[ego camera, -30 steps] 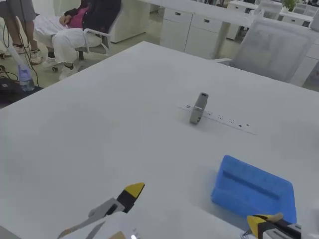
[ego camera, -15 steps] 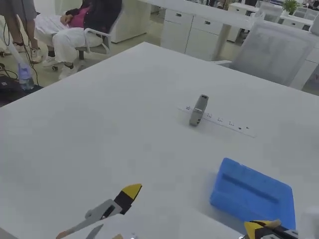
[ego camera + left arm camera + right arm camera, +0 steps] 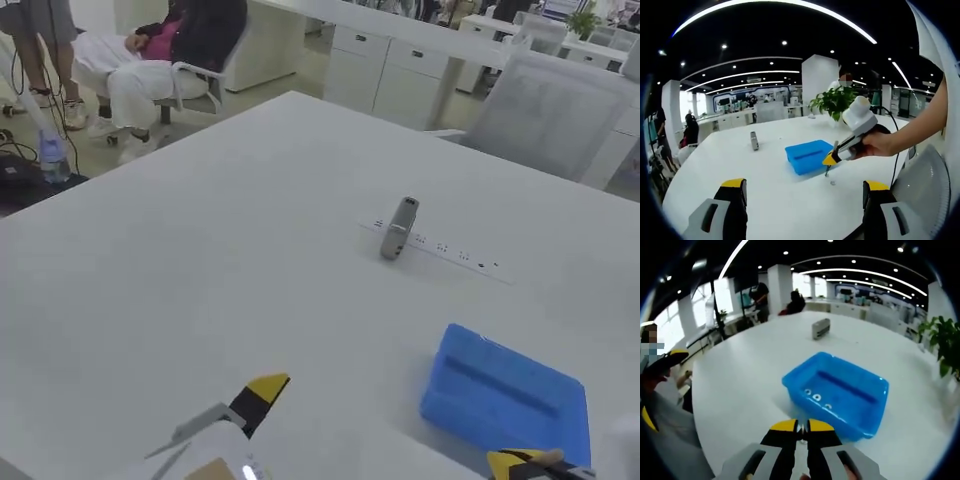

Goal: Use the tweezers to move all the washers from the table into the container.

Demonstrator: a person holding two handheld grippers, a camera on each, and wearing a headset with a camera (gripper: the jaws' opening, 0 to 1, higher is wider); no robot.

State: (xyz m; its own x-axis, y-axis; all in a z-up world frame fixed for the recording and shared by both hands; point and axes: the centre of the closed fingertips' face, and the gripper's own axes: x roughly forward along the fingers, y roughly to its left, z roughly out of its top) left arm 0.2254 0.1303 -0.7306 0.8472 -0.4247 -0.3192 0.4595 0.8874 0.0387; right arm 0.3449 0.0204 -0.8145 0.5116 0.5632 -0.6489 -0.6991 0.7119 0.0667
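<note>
Yellow-tipped right tool (image 3: 801, 426) tight around tweezers (image 3: 827, 169)

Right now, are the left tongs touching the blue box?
Apart. In the left gripper view, a stretch of bare table lies between the open left tongs and the blue box.

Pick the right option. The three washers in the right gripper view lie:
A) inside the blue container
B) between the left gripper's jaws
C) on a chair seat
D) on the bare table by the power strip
A: the three washers lie on the floor of the blue container, enclosed by its walls.
</note>
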